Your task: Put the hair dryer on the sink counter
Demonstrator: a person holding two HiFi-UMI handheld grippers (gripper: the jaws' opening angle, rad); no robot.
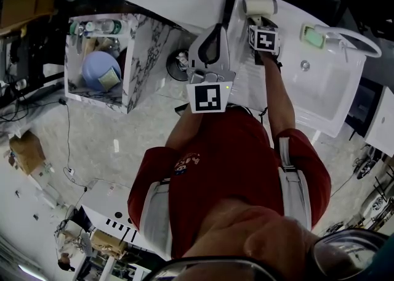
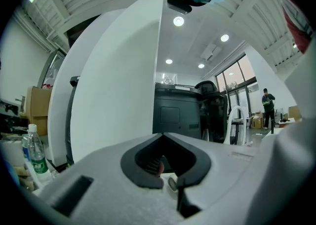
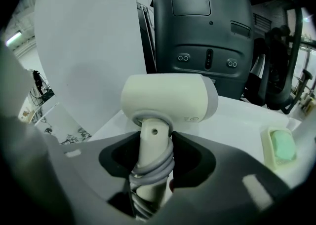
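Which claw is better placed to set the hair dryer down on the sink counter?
Right. The right claw is shut on the handle of the hair dryer, over the sink counter. The left claw is shut, empty, beside the counter.

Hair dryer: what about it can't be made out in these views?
- Handle's lower end and plug: in the right gripper view the right hand-held gripper, shut on the hair dryer, covers them with its body.
- Contact with the sink counter: the dryer's own head hides it in that view. In the head view the gripper's marker cube covers the handle.
- Print on the dryer's head: too small to read.
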